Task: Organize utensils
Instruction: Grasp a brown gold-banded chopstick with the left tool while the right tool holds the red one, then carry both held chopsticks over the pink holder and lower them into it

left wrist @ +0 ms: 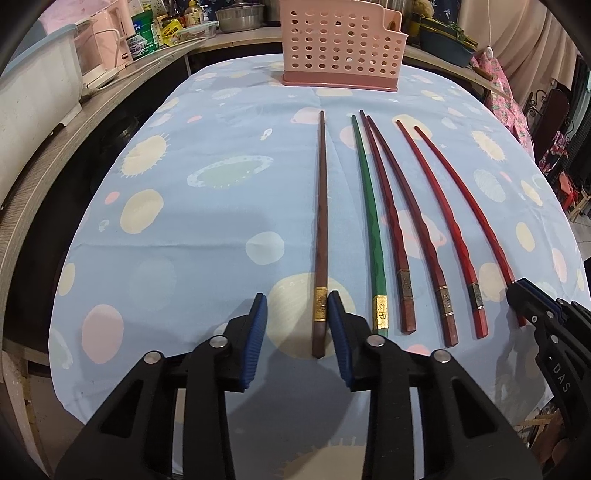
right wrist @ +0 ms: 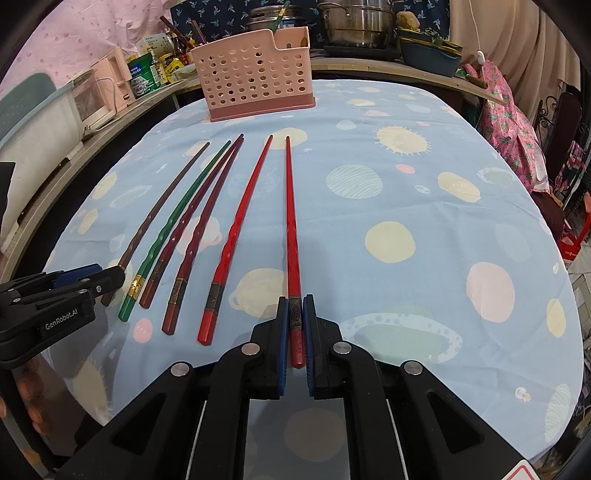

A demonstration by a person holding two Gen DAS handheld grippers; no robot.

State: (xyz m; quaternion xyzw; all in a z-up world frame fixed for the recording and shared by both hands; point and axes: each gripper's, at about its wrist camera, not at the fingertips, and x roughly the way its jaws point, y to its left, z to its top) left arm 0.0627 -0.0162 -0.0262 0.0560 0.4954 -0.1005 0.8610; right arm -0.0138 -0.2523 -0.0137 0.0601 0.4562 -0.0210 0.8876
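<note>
Several chopsticks lie side by side on the blue tablecloth (left wrist: 184, 229). My left gripper (left wrist: 297, 301) is open around the gold-banded end of the brown chopstick (left wrist: 320, 221), which lies on the cloth. My right gripper (right wrist: 296, 304) is shut on the banded end of the rightmost red chopstick (right wrist: 289, 221). Between them lie a green chopstick (left wrist: 369, 206), two dark red ones (left wrist: 391, 214) and another red one (right wrist: 236, 229). The pink perforated utensil holder (left wrist: 340, 44) stands at the far edge; it also shows in the right wrist view (right wrist: 255, 77).
A counter (left wrist: 110, 99) along the left holds jars, a pink appliance and a white tub. Pots (right wrist: 354, 22) and a dark basin (right wrist: 428, 55) stand behind the table. A floral cloth (right wrist: 513, 122) and chairs are at the right.
</note>
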